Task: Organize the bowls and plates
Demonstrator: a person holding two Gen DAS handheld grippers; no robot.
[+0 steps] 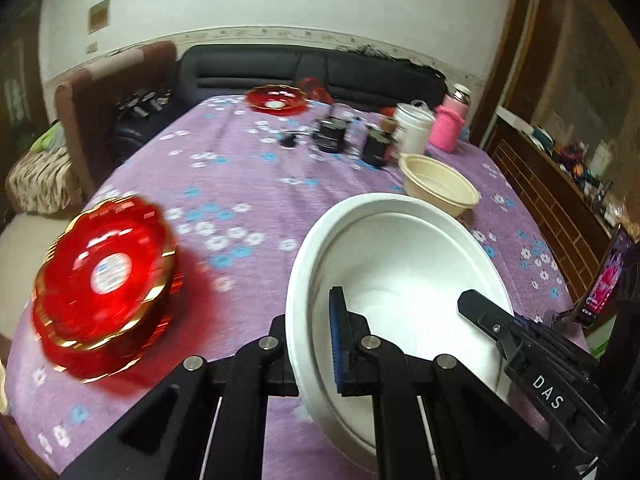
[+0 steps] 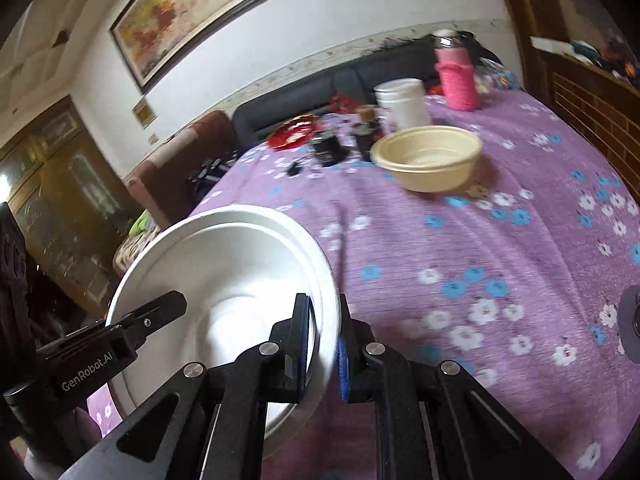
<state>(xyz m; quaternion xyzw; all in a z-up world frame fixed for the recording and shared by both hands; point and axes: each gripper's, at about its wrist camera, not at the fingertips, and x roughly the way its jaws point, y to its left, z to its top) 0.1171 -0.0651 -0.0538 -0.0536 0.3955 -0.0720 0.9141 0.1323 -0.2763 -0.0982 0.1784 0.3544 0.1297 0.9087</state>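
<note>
Both grippers hold one white bowl (image 1: pixel 400 264), lifted and tilted above the purple flowered tablecloth (image 1: pixel 240 184). My left gripper (image 1: pixel 312 344) is shut on the bowl's left rim. My right gripper (image 2: pixel 326 344) is shut on its right rim; the bowl also shows in the right wrist view (image 2: pixel 224 264). The right gripper's finger (image 1: pixel 492 320) shows over the bowl in the left view. A stack of red gold-rimmed plates (image 1: pixel 104 284) lies at the left. A cream bowl (image 1: pixel 440 184) sits farther right, also in the right wrist view (image 2: pixel 430 156). Another red plate (image 1: pixel 276 98) sits at the table's far edge.
Dark jars (image 1: pixel 332 132), a white canister (image 1: pixel 414 128) and a pink-sleeved bottle (image 1: pixel 450 124) stand at the far right of the table. A phone on a stand (image 1: pixel 608 276) is at the right edge. A dark sofa (image 1: pixel 304 68) and a brown chair (image 1: pixel 100 92) lie behind.
</note>
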